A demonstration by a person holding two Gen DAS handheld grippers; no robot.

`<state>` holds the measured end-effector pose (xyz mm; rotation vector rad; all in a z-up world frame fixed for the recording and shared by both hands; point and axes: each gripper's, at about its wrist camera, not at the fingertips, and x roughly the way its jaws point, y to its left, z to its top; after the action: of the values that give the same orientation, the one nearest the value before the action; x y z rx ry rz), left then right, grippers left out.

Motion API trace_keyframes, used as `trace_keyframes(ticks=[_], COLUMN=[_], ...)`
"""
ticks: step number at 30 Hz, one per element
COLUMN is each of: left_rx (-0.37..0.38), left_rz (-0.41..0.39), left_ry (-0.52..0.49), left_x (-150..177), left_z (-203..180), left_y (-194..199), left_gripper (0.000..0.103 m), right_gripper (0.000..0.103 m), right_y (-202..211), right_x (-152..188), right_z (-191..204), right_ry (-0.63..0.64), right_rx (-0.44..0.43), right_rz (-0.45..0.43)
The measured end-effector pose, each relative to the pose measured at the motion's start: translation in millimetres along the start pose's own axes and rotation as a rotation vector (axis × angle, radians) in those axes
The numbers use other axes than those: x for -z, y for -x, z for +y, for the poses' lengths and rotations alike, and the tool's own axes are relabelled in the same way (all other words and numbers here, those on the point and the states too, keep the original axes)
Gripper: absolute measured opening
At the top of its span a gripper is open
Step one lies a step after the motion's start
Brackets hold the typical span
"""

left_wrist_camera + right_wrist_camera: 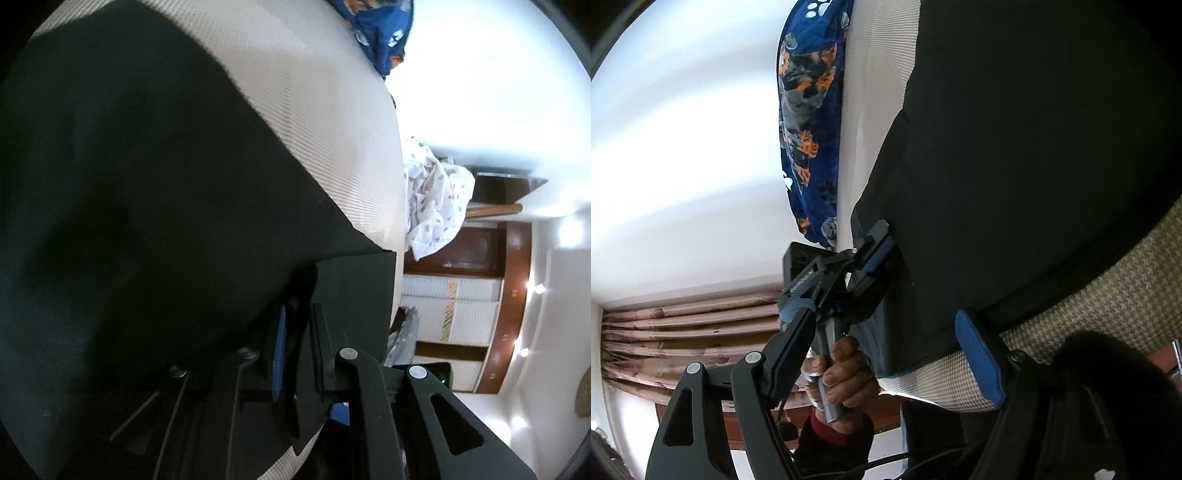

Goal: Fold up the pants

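Both cameras are rolled sideways, so bear with me. The pants [147, 184] are black and spread flat over a bed [314, 110] with a pale woven cover, covering most of it in both views. A blue blanket with dog prints [809, 122] sits bunched at the bed's far edge, and a white patterned sheet [436, 199] hangs off the side near a wooden wardrobe [480, 280].

I've got the left gripper [297, 354] at a corner of the pants, right by the edge of the bed. Its fingers are nearly together, with only a sliver between the blue pad and the other finger, and dark cloth runs into that gap, so I read it as pinched on the fabric. The right wrist view backs this up — the hand [846, 376] holds the handle and the pads are clamped on the edge of the pants.

The right gripper [871, 354] is wide open, nothing in it. One blue-padded finger [979, 358] lies along the near hem of the pants where it meets the bed cover; whether it actually touches, I can't tell. The other finger is well off to the side.

My guess — the left one anchors its corner while the right lines up on the next one, so both can lift that end together.
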<state>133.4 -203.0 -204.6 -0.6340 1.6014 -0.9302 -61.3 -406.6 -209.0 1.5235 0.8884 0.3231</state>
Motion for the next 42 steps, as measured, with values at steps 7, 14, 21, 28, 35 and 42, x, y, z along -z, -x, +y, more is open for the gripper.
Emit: trace_keyframes(ticks=[7, 14, 21, 28, 35, 42], left_rx=[-0.046, -0.041, -0.072, -0.011, -0.011, -0.006], left_rz=[-0.111, -0.113, -0.053, -0.039, -0.042, -0.037], left_ry=[-0.081, -0.1, -0.09, -0.026, -0.043, -0.044], left_x=[-2, -6, 1, 2, 3, 2], left_z=[-14, -11, -1, 16, 16, 14], left_y=[17, 21, 13, 9, 10, 9], left_gripper=[0.004, 0.004, 0.004, 0.005, 0.005, 0.005], right_gripper=[0.076, 0.079, 0.079, 0.079, 0.08, 0.01], right_y=[0, -3, 5, 23, -3, -19], right_x=[1, 3, 6, 2, 3, -4], right_z=[-1, 0, 5, -4, 9, -13], right_ry=[-0.014, -0.002, 0.024, -0.039, 0.011, -0.036], right_rx=[-0.007, -0.004, 0.102, 0.069, 0.054, 0.137], right_rz=[-0.003, 0.01, -0.044, -0.156, -0.092, -0.059])
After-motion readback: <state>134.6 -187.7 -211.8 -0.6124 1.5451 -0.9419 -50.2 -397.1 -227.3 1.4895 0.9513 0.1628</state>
